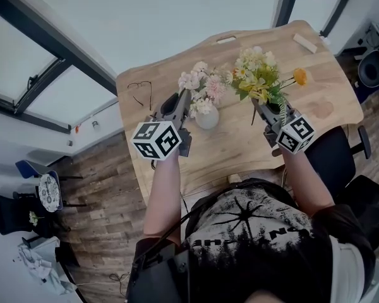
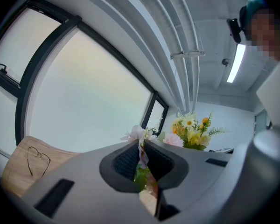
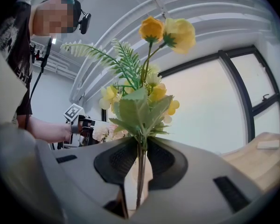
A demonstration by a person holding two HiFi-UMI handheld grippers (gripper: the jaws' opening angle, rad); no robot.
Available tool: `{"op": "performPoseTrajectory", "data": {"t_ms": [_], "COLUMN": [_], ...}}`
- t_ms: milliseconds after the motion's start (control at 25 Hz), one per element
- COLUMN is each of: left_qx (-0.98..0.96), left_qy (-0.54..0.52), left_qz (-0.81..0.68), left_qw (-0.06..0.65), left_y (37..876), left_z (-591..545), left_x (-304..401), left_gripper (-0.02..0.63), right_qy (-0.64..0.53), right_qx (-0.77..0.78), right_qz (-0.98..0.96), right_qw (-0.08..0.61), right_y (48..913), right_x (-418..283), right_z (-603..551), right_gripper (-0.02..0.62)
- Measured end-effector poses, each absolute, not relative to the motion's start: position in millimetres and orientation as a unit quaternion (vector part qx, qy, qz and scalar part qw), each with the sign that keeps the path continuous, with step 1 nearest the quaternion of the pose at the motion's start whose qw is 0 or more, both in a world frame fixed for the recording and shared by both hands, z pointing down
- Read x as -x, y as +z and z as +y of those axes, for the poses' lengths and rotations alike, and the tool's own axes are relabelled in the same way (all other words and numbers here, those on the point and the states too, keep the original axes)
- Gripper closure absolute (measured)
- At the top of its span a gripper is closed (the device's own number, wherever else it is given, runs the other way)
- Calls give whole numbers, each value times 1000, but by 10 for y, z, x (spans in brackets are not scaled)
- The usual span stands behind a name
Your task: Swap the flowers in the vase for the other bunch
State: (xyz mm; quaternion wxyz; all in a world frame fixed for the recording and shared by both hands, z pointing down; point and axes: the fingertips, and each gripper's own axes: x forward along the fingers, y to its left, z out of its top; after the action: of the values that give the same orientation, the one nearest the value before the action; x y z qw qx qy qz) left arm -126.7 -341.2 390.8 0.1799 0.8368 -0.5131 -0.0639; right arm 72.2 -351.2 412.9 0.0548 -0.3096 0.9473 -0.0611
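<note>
In the head view the pink bunch (image 1: 201, 87) stands over the round white vase (image 1: 207, 118) in the middle of the wooden table (image 1: 234, 150). My left gripper (image 1: 184, 101) is shut on its stems from the left. From above I cannot tell whether the stem ends are still inside the vase. In the left gripper view the pink stems (image 2: 143, 158) are pinched between the jaws. To the right, my right gripper (image 1: 260, 106) is shut on the yellow bunch (image 1: 258, 74), held upright over the table. Its green stems (image 3: 140, 171) run down between the jaws in the right gripper view.
A pair of glasses (image 1: 139, 92) lies near the table's left edge. A small pale block (image 1: 305, 43) sits at the far right corner. A black chair (image 1: 336, 156) stands at the table's right side. Large windows run behind the table.
</note>
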Motion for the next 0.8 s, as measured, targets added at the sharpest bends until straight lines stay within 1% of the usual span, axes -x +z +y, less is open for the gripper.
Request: {"op": "performPoseTrajectory", "data": {"t_ms": [280, 800], "left_qx": [-837, -837], "left_qy": [-78, -103], "left_qz": [-515, -516], "left_qw": [167, 150], "left_y": [3706, 3396], "left_z": [-3362, -3312], "left_x": [1376, 1376], "left_gripper": [566, 566], "right_qy": [-53, -46], "right_qx": [312, 313], "right_qz": [946, 945], "right_qw": [66, 81], "right_y": [4016, 3925], "right_x": [-716, -836], "right_z": [-3477, -3482], "right_gripper": [532, 532]}}
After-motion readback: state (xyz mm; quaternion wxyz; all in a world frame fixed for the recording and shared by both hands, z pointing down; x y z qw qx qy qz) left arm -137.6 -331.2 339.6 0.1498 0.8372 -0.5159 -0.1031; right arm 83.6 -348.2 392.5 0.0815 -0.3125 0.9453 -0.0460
